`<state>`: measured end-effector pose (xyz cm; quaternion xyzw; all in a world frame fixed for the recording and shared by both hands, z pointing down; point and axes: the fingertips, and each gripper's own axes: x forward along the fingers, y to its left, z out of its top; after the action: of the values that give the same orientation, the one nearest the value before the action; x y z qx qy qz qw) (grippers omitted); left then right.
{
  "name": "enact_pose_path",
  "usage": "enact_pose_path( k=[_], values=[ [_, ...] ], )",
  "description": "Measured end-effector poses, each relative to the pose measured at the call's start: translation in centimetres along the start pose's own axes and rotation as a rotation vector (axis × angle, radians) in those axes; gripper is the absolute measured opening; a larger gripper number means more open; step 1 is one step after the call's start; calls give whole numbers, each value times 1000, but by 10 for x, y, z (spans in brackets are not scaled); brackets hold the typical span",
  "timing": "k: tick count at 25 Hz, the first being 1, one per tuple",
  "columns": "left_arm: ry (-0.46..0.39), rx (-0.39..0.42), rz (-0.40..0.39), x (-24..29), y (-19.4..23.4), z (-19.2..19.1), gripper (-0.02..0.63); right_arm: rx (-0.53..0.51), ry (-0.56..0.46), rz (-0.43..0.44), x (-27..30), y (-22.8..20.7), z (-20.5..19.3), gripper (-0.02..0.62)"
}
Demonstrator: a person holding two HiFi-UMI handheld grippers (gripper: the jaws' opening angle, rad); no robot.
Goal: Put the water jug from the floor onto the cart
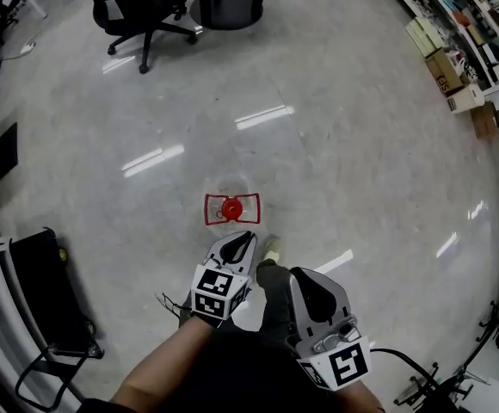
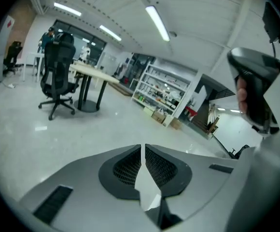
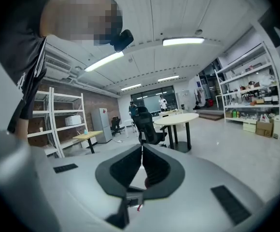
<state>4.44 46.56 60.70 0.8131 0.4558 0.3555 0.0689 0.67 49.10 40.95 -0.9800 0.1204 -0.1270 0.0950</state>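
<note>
In the head view the clear water jug [image 1: 231, 209] stands on the glossy floor, seen from above, with a red cap and a red handle. My left gripper [image 1: 243, 236] hovers just short of it, pointing at it, jaws closed with nothing between them. My right gripper [image 1: 306, 277] is lower and to the right, farther from the jug, also closed and empty. The left gripper view shows my left gripper [image 2: 143, 147] with its tips together, and the right gripper view shows the same for my right gripper [image 3: 142, 147]. Neither gripper view shows the jug.
A black low framed object [image 1: 53, 304], perhaps the cart, stands at the left. A black office chair [image 1: 142, 11] and a round table base [image 1: 228, 7] are at the far side. Shelves with boxes [image 1: 456, 58] line the right. Cables [image 1: 421, 385] lie bottom right.
</note>
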Motion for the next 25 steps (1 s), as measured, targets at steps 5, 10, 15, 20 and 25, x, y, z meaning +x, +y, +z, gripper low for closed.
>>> enact_pose_path(
  k=[5, 10, 15, 20, 25],
  values=[
    [182, -88, 98, 108, 66, -82, 81, 69, 67, -55, 29, -69, -73, 3],
    [316, -125, 120, 189, 98, -146, 166, 139, 94, -73, 53, -124, -130, 3],
    [406, -167, 135, 235, 112, -181, 199, 172, 124, -73, 63, -160, -164, 3],
    [482, -234, 139, 272, 125, -199, 199, 199, 134, -70, 76, -180, -191, 3],
    [606, -308, 148, 297, 135, -219, 194, 224, 148, -56, 85, -185, -208, 3]
  ],
)
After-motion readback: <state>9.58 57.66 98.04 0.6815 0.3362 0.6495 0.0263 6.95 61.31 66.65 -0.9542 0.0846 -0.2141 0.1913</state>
